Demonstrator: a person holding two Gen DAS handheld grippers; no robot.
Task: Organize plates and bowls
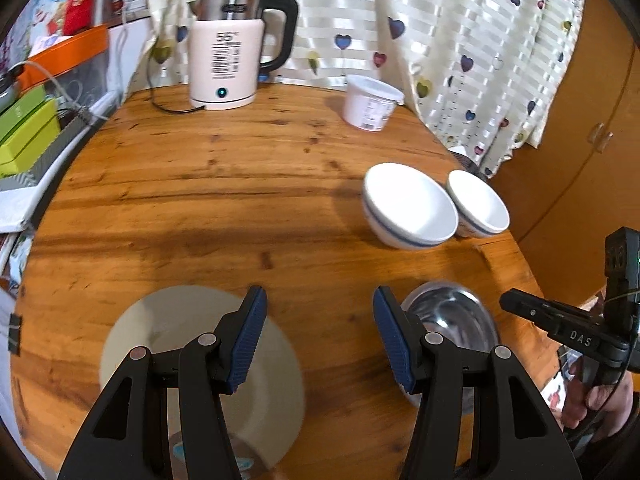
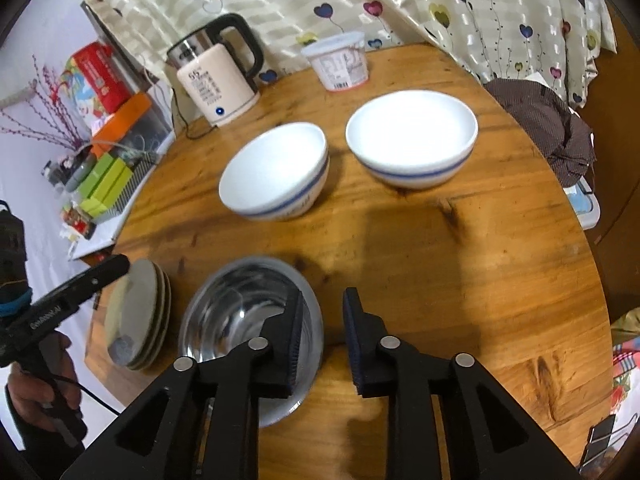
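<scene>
My left gripper [image 1: 320, 336] hangs open over the wooden table [image 1: 200, 200], holding nothing; its left finger is above a stack of pale plates [image 1: 192, 360] [image 2: 136, 320]. To the right of the plates stands a steel bowl [image 1: 452, 320] [image 2: 240, 312]. My right gripper [image 2: 324, 340] is open a little, one finger over the bowl's inside and the other outside. The rim shows in the gap, and the pads are off it. Two white bowls with blue bands [image 2: 276, 172] [image 2: 412, 140] stand farther back, side by side.
A pink kettle [image 1: 228, 60] with its cord and a white lidded tub [image 1: 372, 104] stand at the table's far edge by a curtain. Green boxes [image 1: 28, 132] crowd the left side. A brown cloth [image 2: 552, 132] lies beyond the right edge.
</scene>
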